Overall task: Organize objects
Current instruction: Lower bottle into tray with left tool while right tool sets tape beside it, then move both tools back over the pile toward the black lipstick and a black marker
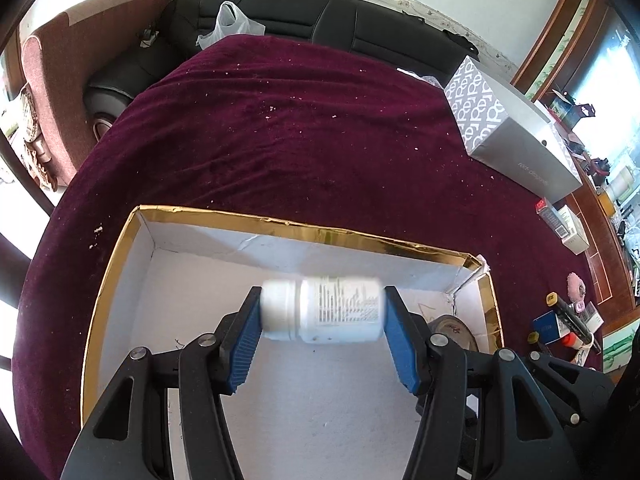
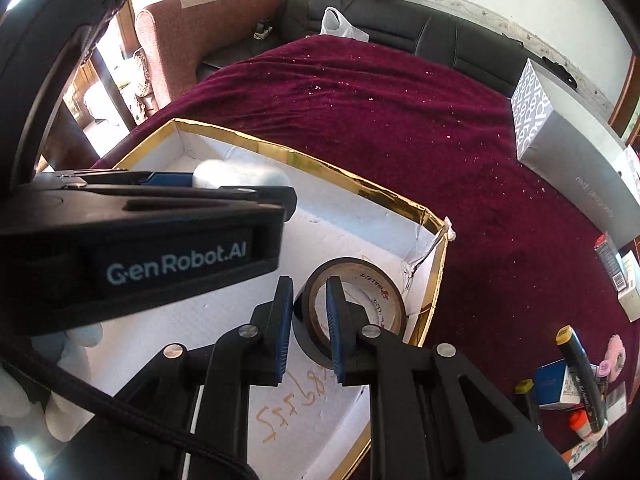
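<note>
A white pill bottle [image 1: 324, 308] lies sideways between the blue pads of my left gripper [image 1: 323, 298], which is shut on it end to end. It hangs above the white floor of a gold-rimmed box [image 1: 304, 227]. In the right wrist view my right gripper [image 2: 309, 292] is shut on the wall of a black tape roll [image 2: 376, 292], one finger outside the ring and one inside. The roll is low in the right corner of the box [image 2: 320, 164]. The same roll [image 1: 452, 326] shows beside my left fingers. The bottle [image 2: 236, 174] appears blurred past the left tool.
The box sits on a maroon cloth [image 1: 300, 128]. A grey patterned carton [image 1: 516, 132] stands at the far right. Markers and small packets [image 2: 576, 364] lie near the right edge. A black sofa [image 1: 320, 12] with a white bag runs behind. A gloved hand [image 2: 24, 408] shows lower left.
</note>
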### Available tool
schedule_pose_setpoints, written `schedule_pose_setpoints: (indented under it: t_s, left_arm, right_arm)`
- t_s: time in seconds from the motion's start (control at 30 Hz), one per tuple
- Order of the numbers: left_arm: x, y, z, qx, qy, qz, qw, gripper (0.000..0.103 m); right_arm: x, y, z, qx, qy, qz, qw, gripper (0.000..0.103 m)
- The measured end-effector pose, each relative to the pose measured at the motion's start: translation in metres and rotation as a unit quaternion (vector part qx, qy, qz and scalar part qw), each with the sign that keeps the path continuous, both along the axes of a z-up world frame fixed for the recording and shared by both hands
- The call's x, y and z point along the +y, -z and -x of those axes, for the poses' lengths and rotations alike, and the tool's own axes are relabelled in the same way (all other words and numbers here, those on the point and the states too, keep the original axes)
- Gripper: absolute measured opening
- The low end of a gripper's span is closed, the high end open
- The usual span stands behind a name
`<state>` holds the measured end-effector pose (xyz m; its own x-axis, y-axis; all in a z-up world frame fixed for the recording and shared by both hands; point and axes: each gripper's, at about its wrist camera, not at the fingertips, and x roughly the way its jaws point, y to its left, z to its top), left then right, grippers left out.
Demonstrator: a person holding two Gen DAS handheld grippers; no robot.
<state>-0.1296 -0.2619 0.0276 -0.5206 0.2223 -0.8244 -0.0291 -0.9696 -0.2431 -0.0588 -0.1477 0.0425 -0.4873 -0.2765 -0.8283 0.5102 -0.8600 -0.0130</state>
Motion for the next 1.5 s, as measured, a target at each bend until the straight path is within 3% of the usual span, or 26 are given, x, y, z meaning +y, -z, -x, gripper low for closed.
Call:
schedule_pose_setpoints:
  t_s: [0.13, 0.23, 0.3, 0.37, 0.57, 0.63, 0.7, 0.77, 0.9, 1.07, 1.13, 1.27, 1.33, 1.37, 1.4, 1.5]
  left_arm:
    - [0.002, -0.004, 0.002, 0.003, -0.006, -0.014, 0.9999, 0.053]
    - [-0.001, -0.007, 0.001, 0.002, -0.012, -0.033, 0.9994, 0.053]
    - [-0.005, -0.011, 0.0, 0.001, -0.018, -0.05, 0.9986, 0.053]
    - [-0.009, -0.018, -0.005, 0.005, -0.026, -0.06, 0.9978, 0.053]
    - [-0.019, -0.049, -0.032, 0.03, -0.045, -0.06, 0.9967, 0.053]
    - [-0.014, -0.064, -0.052, 0.045, -0.034, -0.065, 0.9963, 0.054]
    - [-0.003, -0.078, -0.075, 0.06, -0.018, -0.072, 0.9954, 0.062]
    - [0.011, -0.089, -0.095, 0.073, 0.001, -0.089, 0.9934, 0.067]
    - [0.05, -0.097, -0.13, 0.088, 0.048, -0.124, 0.9873, 0.067]
    - [0.087, -0.087, -0.154, 0.085, 0.073, -0.126, 0.9857, 0.067]
    - [0.094, -0.083, -0.16, 0.083, 0.072, -0.106, 0.9883, 0.067]
    - [0.096, -0.081, -0.167, 0.082, 0.058, -0.084, 0.9914, 0.067]
    - [0.094, -0.081, -0.171, 0.084, 0.047, -0.083, 0.9919, 0.067]
    - [0.093, -0.081, -0.171, 0.085, 0.044, -0.083, 0.992, 0.067]
    - [0.092, -0.081, -0.171, 0.086, 0.042, -0.083, 0.992, 0.067]
    - [0.095, -0.078, -0.167, 0.082, 0.041, -0.081, 0.9925, 0.067]
  right_arm:
    - [0.003, 0.004, 0.002, -0.004, 0.008, 0.007, 1.0, 0.019]
    - [0.01, 0.0, 0.004, -0.003, 0.019, 0.022, 1.0, 0.032]
    - [0.016, -0.007, 0.004, 0.0, 0.026, 0.037, 0.999, 0.05]
    - [0.023, -0.018, 0.003, 0.009, 0.031, 0.057, 0.998, 0.057]
    - [0.061, -0.061, -0.02, 0.033, 0.048, 0.109, 0.992, 0.058]
    - [0.084, -0.075, -0.033, 0.038, 0.058, 0.13, 0.989, 0.064]
    - [0.112, -0.084, -0.043, 0.036, 0.071, 0.157, 0.984, 0.073]
    - [0.144, -0.085, -0.053, 0.024, 0.089, 0.177, 0.98, 0.074]
    - [0.201, -0.064, -0.056, -0.022, 0.139, 0.204, 0.969, 0.073]
    - [0.246, -0.026, -0.049, -0.097, 0.171, 0.274, 0.942, 0.073]
    - [0.248, -0.019, -0.042, -0.101, 0.177, 0.26, 0.944, 0.073]
    - [0.237, -0.006, -0.034, -0.084, 0.178, 0.174, 0.965, 0.072]
    - [0.24, 0.0, -0.036, -0.074, 0.183, 0.144, 0.97, 0.062]
    - [0.24, 0.004, -0.037, -0.082, 0.178, 0.147, 0.97, 0.053]
    - [0.248, 0.007, -0.042, -0.094, 0.17, 0.163, 0.967, 0.05]
    - [0.246, 0.011, -0.054, -0.117, 0.126, 0.203, 0.964, 0.05]
